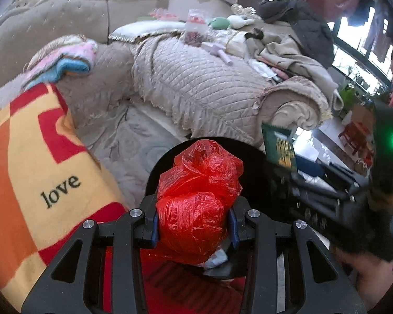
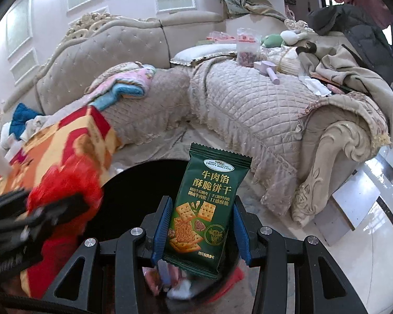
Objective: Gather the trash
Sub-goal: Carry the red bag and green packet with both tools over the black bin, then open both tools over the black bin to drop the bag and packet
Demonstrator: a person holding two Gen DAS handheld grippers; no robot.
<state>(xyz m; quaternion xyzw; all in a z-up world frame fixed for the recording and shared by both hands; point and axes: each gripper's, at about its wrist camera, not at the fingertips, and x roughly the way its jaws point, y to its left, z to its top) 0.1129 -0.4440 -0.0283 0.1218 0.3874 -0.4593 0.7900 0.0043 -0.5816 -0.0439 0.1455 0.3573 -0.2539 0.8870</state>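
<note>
A crumpled red plastic bag (image 1: 199, 201) is clamped between the blue pads of my left gripper (image 1: 195, 225), which is shut on it above the black round bin (image 1: 165, 162). In the right wrist view my right gripper (image 2: 201, 227) is shut on a green biscuit packet (image 2: 204, 209), held upright over the same black bin (image 2: 133, 183). Some trash lies inside the bin at the bottom. The red bag (image 2: 65, 191) and the left gripper show blurred at the left of the right wrist view. The green packet (image 1: 279, 147) shows at the right of the left wrist view.
A beige quilted sofa (image 1: 196, 78) curves behind the bin, strewn with clothes, a snack bag and a lilac brush (image 2: 269, 72). An orange and red "love" blanket (image 1: 39, 170) lies on the left. Glossy tiled floor (image 2: 374, 222) shows on the right.
</note>
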